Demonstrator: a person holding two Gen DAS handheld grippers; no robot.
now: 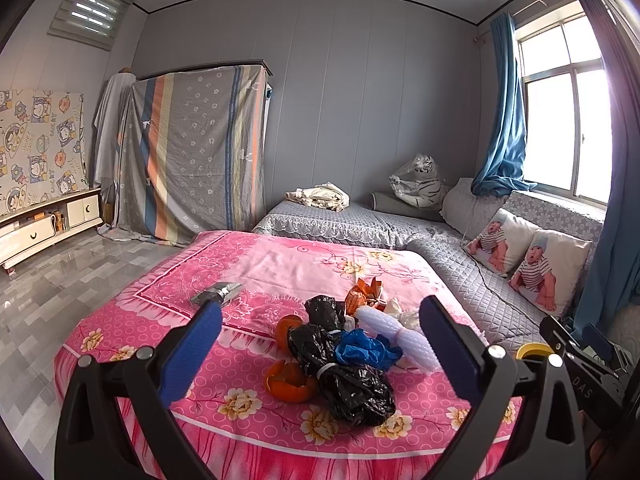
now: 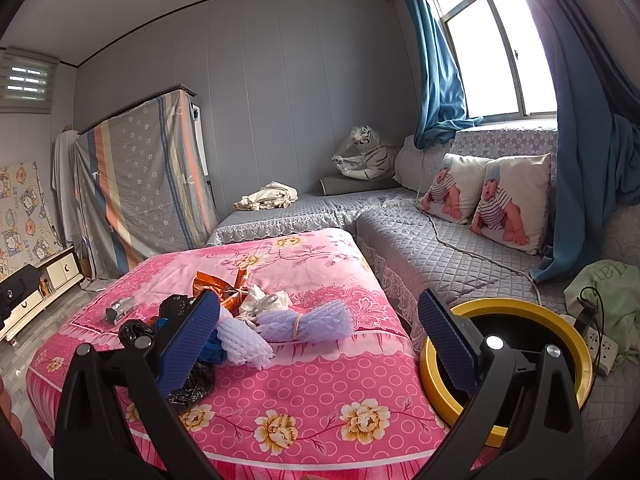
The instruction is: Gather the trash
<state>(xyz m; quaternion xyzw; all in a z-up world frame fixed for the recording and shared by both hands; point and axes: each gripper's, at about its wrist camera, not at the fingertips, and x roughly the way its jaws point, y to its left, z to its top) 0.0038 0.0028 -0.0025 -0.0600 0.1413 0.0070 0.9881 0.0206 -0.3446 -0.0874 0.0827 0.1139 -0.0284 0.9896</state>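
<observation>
- Left gripper (image 1: 320, 344): jaws spread wide, nothing between pads; held above near edge of pink floral bedspread (image 1: 280, 256), trash pile framed between its fingers.
- Right gripper (image 2: 318, 340): jaws likewise spread, empty; left finger overlaps pile in view, right finger sits in front of bin.
- Trash pile, centre-front of bedspread: crumpled black plastic bags (image 1: 352, 384); blue plastic wad (image 1: 366, 350) touching them; orange peel halves (image 1: 290, 382) just beside bags on left.
- White foam fruit nets (image 2: 280, 328), two pcs, one tied w/ rubber band, on right side of pile.
- Orange foil wrapper (image 1: 364, 294) and crumpled white paper (image 2: 262, 300) at far side of pile.
- Silver wrapper (image 1: 218, 292) lies apart, to left of pile.
- Yellow-rimmed black bin (image 2: 516, 308): just beside right edge of bedspread, on grey quilted sofa (image 2: 460, 264); interior dark, contents cannot tell.
- Power strip (image 2: 602, 350) near bin, right side.
- Bkgd: two baby-print cushions (image 2: 480, 196), plush white tiger (image 2: 366, 154), blue curtains (image 2: 438, 76).
</observation>
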